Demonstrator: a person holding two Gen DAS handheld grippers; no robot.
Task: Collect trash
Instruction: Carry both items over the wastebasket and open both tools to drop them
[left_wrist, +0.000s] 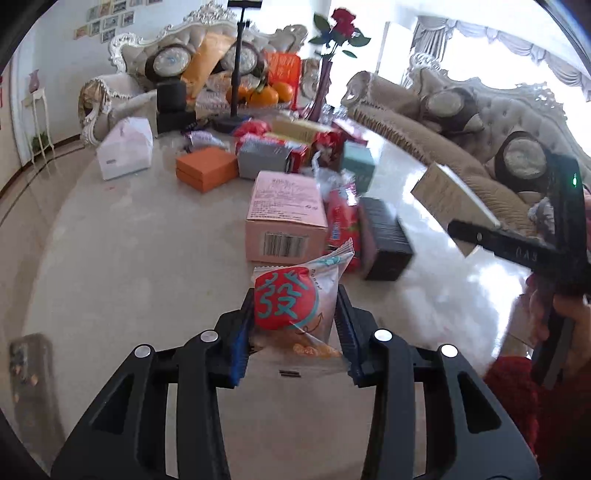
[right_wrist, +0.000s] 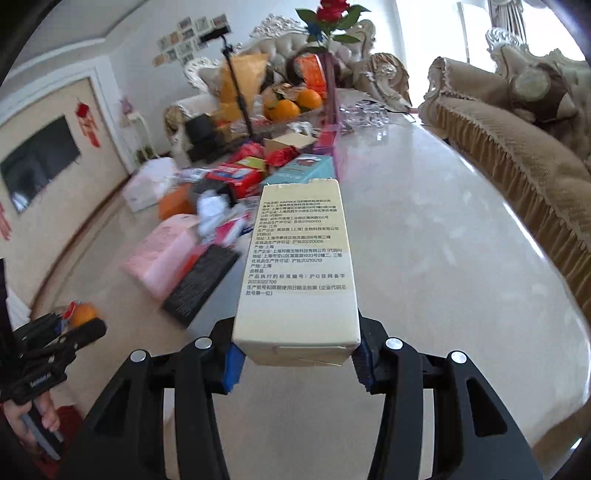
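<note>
My left gripper (left_wrist: 294, 292) is shut on a clear snack packet (left_wrist: 284, 301) printed with a red disc and a teal character, held just above the marble table (left_wrist: 129, 240). From the right wrist view that same gripper (right_wrist: 55, 334) shows at the far left with the packet's orange end (right_wrist: 83, 314) in it. My right gripper (right_wrist: 297, 332) is shut on a long cream carton (right_wrist: 299, 251) with a printed label, pointing out over the table. The left wrist view catches it (left_wrist: 517, 240) at the right, gripping the carton (left_wrist: 450, 195) in the air.
Ahead lies a pile: a pink box (left_wrist: 284, 214), a red packet (left_wrist: 343, 221), a black box (left_wrist: 384, 240), an orange box (left_wrist: 207, 168), a white box (left_wrist: 125, 151). Behind it are oranges (left_wrist: 266, 94), a rose vase (left_wrist: 325, 85) and a stand (left_wrist: 236, 74). Sofas (left_wrist: 461, 147) border the table.
</note>
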